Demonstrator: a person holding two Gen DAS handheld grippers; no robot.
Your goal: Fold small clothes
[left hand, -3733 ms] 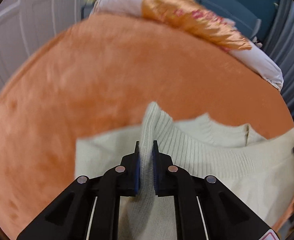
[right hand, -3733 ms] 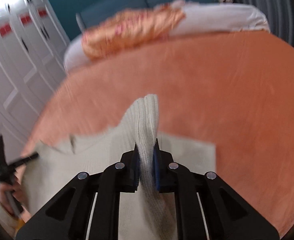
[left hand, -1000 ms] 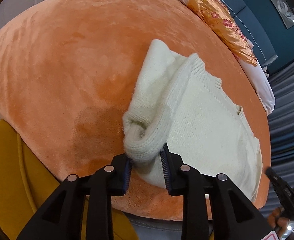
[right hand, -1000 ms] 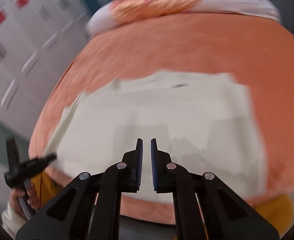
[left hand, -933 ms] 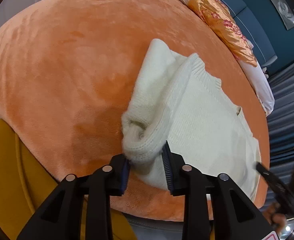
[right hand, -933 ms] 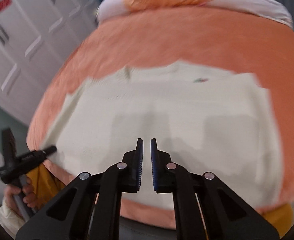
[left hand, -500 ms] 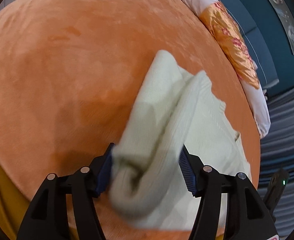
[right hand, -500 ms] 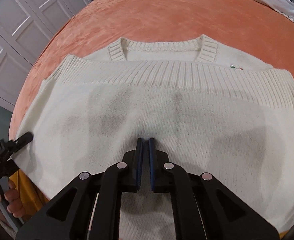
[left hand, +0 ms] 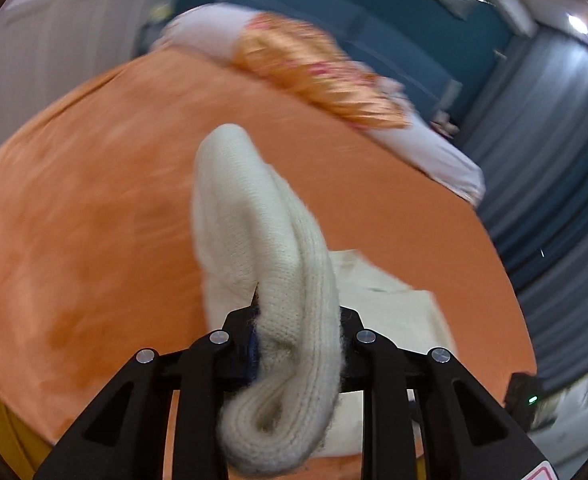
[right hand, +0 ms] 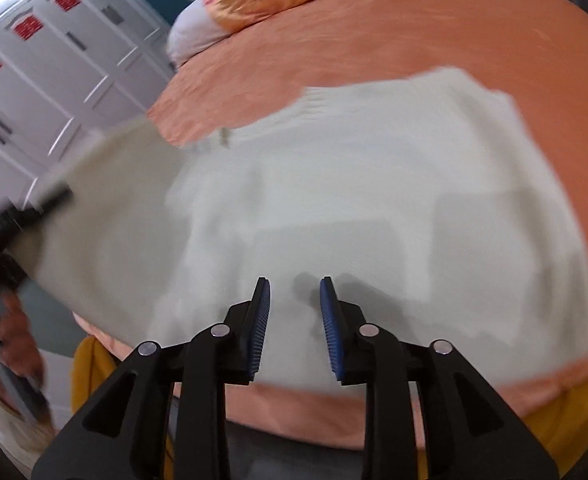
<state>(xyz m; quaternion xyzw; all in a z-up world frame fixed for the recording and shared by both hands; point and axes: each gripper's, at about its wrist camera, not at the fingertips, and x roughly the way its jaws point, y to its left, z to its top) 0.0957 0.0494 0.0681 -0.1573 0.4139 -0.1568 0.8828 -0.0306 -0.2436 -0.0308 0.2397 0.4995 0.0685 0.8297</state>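
A cream knitted sweater lies flat on the orange bed cover. My left gripper is closing, and its pads press on the rolled cuff of the sweater's sleeve. The sleeve is raised off the bed, above the sweater's body. In the right wrist view the left gripper shows blurred at the left edge, with the lifted sleeve trailing from it. My right gripper hangs over the sweater's near edge. Its jaws are opening, with nothing between them.
An orange patterned pillow lies on a white one at the head of the bed. White wardrobe doors stand to the left and grey curtains to the right. A yellow sheet hangs under the cover's near edge.
The left gripper opened wide around the sleeve cuff, then closed on it and lifted it off the bed. The right gripper, shut low on the sweater's body, has drawn back and opened.
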